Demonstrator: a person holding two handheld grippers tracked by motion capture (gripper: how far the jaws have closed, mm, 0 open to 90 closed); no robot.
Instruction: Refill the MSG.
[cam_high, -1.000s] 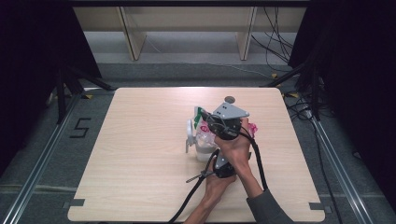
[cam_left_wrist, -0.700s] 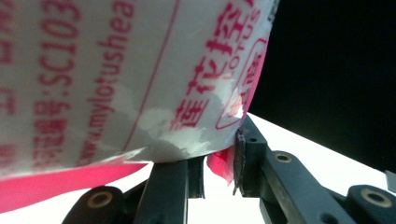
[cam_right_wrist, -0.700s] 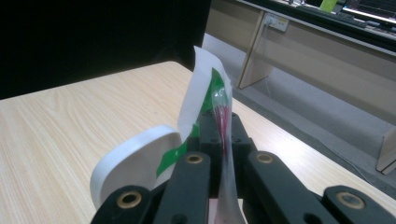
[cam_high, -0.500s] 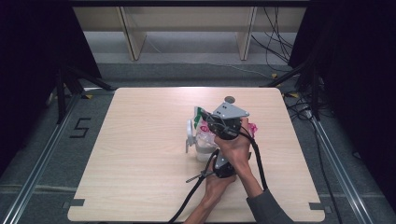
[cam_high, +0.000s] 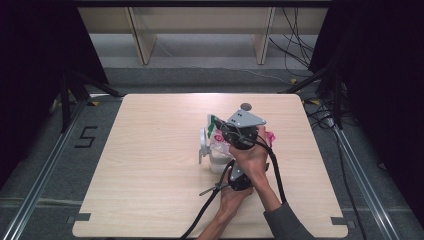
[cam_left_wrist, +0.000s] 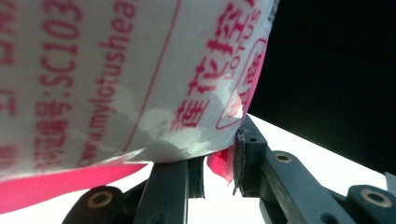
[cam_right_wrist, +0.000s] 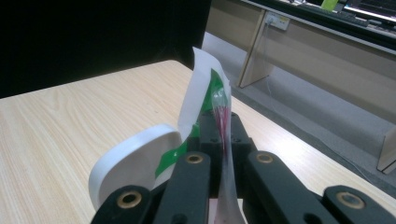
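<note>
— So, where is the plastic bag (cam_high: 220, 145)?

— Right of the worktop's (cam_high: 150, 165) middle, white film with pink print, with a white handle loop (cam_high: 202, 144) at its left side.

— And the right gripper (cam_high: 235, 131)?

— Its jaws are closed on a thin fold of the bag (cam_right_wrist: 223, 116), beside a green-printed flap (cam_right_wrist: 212, 93).

— The left gripper (cam_high: 232, 172)?

— Nearer the person, under the bag. In the left gripper view its jaws pinch a pink edge (cam_left_wrist: 222, 163) of the film, the printed bag (cam_left_wrist: 116, 74) bulging just above.

— The hands?

— Both come in together from the near edge, close to each other.
</note>
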